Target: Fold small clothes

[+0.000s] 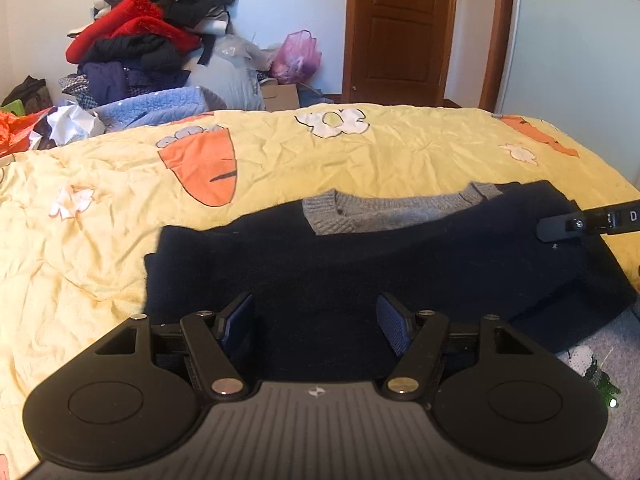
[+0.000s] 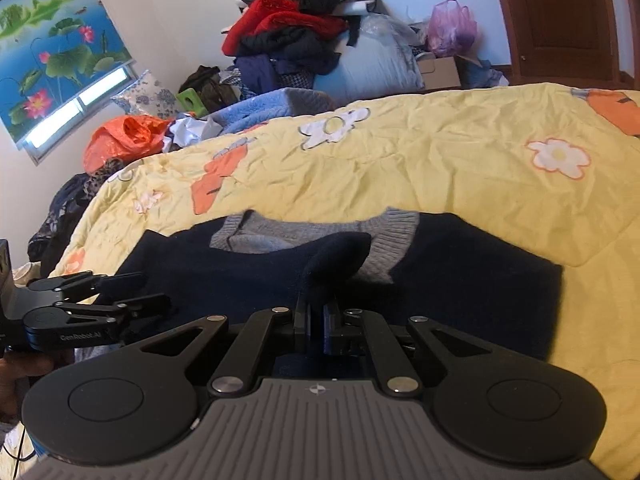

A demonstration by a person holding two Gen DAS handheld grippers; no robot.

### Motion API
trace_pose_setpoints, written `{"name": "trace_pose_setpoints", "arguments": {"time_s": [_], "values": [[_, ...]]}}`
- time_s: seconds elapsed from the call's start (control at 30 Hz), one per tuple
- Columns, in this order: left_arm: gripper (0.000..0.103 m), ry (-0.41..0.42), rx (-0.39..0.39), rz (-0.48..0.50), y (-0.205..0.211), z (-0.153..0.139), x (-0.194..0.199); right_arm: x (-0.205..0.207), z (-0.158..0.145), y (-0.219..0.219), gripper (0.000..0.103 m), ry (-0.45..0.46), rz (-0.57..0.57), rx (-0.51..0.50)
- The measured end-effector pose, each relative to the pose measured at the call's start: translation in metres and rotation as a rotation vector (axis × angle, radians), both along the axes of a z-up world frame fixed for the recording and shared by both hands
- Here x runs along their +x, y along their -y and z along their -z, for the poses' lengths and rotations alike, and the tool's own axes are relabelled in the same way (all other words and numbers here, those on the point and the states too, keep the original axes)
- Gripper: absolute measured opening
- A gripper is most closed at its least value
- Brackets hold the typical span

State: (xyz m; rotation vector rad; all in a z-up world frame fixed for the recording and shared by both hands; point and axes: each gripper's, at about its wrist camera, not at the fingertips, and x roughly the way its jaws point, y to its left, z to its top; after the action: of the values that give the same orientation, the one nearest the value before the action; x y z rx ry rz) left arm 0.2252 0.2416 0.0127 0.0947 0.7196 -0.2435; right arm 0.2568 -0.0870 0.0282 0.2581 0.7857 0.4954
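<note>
A dark navy sweater (image 1: 360, 264) with a grey knitted collar (image 1: 384, 212) lies flat on the yellow quilt (image 1: 320, 152). My left gripper (image 1: 316, 320) hovers open over the sweater's near edge, nothing between its blue pads. In the right wrist view my right gripper (image 2: 316, 314) is shut on a pinched-up fold of the navy sweater (image 2: 460, 272), just below the grey collar (image 2: 280, 236). The fold stands up ahead of the fingers. The left gripper (image 2: 154, 289) shows at the left over the sweater's side. One of the right gripper's fingers (image 1: 560, 226) enters from the right edge.
The quilt (image 2: 440, 168) with carrot and flower prints covers the bed. Behind it rises a tall pile of clothes (image 1: 148, 32), with a pink bag (image 1: 298, 56) and a wooden door (image 1: 400, 28). An orange bag (image 2: 120, 140) lies at the bed's far left. A grey garment (image 1: 600, 360) lies beside the sweater.
</note>
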Motion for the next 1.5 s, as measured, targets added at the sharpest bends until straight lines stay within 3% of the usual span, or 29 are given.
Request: {"name": "trace_pose_setpoints", "arguments": {"time_s": [0.17,0.3,0.37,0.53,0.6,0.77,0.93,1.13,1.2,1.23,1.27,1.4,1.5], "values": [[0.068,-0.008,-0.018,-0.031,-0.019,0.008,-0.003,0.004,0.011,0.014,0.011,-0.021,0.041,-0.03],[0.068,0.007,-0.096,-0.041,-0.046,0.015,-0.016,0.003,0.017,0.02,0.011,-0.016,0.038,-0.013],[0.069,0.029,-0.076,-0.036,-0.051,0.015,-0.022,0.004,0.02,0.022,0.011,-0.019,0.043,-0.014],[0.069,0.058,-0.155,-0.058,-0.06,0.002,-0.023,0.005,0.024,0.029,0.011,-0.028,0.06,-0.031],[0.074,0.085,-0.165,-0.063,-0.057,-0.003,-0.016,0.006,0.028,0.028,0.011,-0.035,0.061,-0.035],[0.075,-0.025,-0.095,-0.07,-0.041,0.017,0.014,0.003,0.025,0.033,0.011,-0.036,0.08,-0.046],[0.079,0.005,-0.15,-0.055,-0.048,0.016,-0.001,-0.006,0.019,0.048,0.011,-0.011,0.114,-0.032],[0.08,0.028,-0.03,-0.034,-0.041,0.026,-0.004,-0.006,0.02,0.036,0.012,-0.025,0.088,-0.149],[0.08,-0.001,-0.074,-0.047,-0.048,0.02,-0.002,-0.011,0.01,0.035,0.03,-0.012,0.104,-0.207],[0.081,0.0,-0.098,-0.048,-0.052,0.015,-0.003,-0.015,0.004,0.036,0.055,0.0,0.121,-0.225],[0.081,0.016,-0.107,-0.045,-0.053,0.01,-0.005,-0.02,-0.002,0.037,0.071,0.025,0.13,-0.228],[0.081,0.01,-0.031,-0.023,-0.042,0.01,0.003,-0.023,-0.011,0.028,0.062,0.1,0.147,-0.242],[0.082,0.013,-0.02,-0.027,-0.043,0.025,0.003,-0.02,-0.002,0.007,0.044,0.118,0.077,-0.252]]}}
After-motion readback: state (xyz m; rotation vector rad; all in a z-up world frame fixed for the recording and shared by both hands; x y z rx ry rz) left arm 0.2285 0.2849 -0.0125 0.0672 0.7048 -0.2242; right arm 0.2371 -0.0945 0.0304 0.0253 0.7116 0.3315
